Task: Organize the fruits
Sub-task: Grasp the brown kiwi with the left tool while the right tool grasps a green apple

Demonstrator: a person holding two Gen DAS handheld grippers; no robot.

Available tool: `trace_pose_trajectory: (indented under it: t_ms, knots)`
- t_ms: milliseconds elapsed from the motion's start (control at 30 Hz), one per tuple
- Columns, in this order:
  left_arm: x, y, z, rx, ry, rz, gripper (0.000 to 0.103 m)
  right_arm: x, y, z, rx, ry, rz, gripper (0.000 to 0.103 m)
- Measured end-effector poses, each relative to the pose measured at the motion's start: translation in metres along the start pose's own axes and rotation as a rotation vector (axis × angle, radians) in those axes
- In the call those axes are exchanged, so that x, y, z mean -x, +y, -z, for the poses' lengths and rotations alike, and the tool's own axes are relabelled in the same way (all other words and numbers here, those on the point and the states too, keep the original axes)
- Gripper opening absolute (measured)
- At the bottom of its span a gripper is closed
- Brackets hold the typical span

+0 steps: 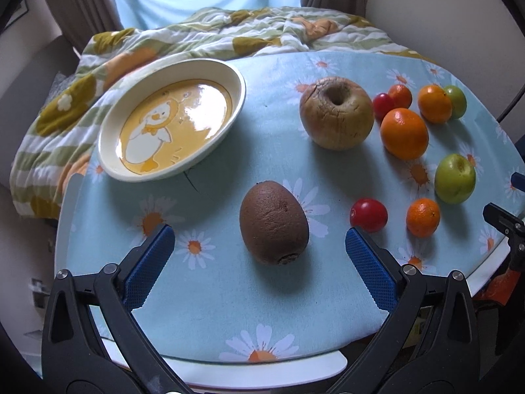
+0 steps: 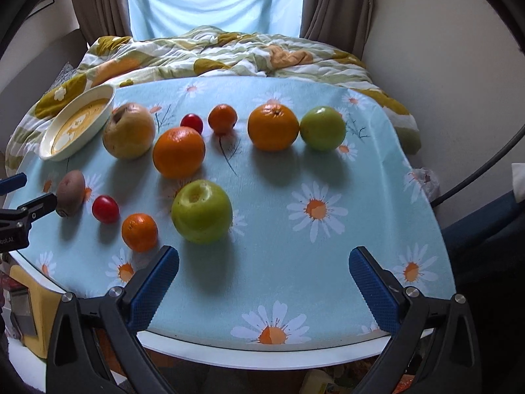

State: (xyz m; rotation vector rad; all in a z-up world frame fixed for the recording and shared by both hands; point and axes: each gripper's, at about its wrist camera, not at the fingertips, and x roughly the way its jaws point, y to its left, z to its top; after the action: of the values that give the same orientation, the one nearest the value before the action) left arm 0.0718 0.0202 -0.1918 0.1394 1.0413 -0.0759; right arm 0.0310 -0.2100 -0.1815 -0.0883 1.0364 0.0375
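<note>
1. The left tool [image 1: 259, 252] hangs low over the near edge of the surface [image 1: 203, 321], its blue pads spread wide and pinching nothing; the kiwi [image 1: 274, 221] lies between the tips, not touched, which suggests it is lined up as the first fruit to take.
2. The right tool [image 2: 264, 275] is likewise spread and empty, pointed at a bare patch of the daisy cloth [image 2: 315, 210], with the nearer green apple [image 2: 201, 211] just ahead and to its left.
3. Beside the kiwi lie a cherry tomato [image 1: 368, 214] and a small mandarin [image 1: 422, 216], apart from each other.
4. Further back sit a wrinkled yellow apple [image 1: 336, 113] and a large orange [image 1: 404, 133], close together, with more small fruit behind them.
5. The duck-printed dish [image 1: 108, 151] stands empty at the far left, probably the place meant for the fruit; nothing is sorted yet.
6. Behind the surface is a bed with a rumpled quilt [image 1: 203, 36].
</note>
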Motion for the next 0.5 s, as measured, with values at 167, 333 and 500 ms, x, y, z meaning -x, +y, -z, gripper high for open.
trace_pose_trajectory:
  t_ms: [167, 333, 500]
  knots:
    - [-0.016, -0.001, 0.002, 0.024, 0.020, -0.013, 0.103, -0.015, 0.001, 0.005, 0.047, 0.023, -0.038, 0.103]
    - [-0.032, -0.001, 0.004, 0.061, 0.064, 0.009, 0.092, -0.025, 0.005, 0.002, 0.090, 0.036, -0.084, 0.100]
    - [-0.041, -0.002, 0.005, 0.085, 0.084, 0.023, 0.079, -0.038, 0.012, -0.002, 0.141, 0.057, -0.115, 0.080]
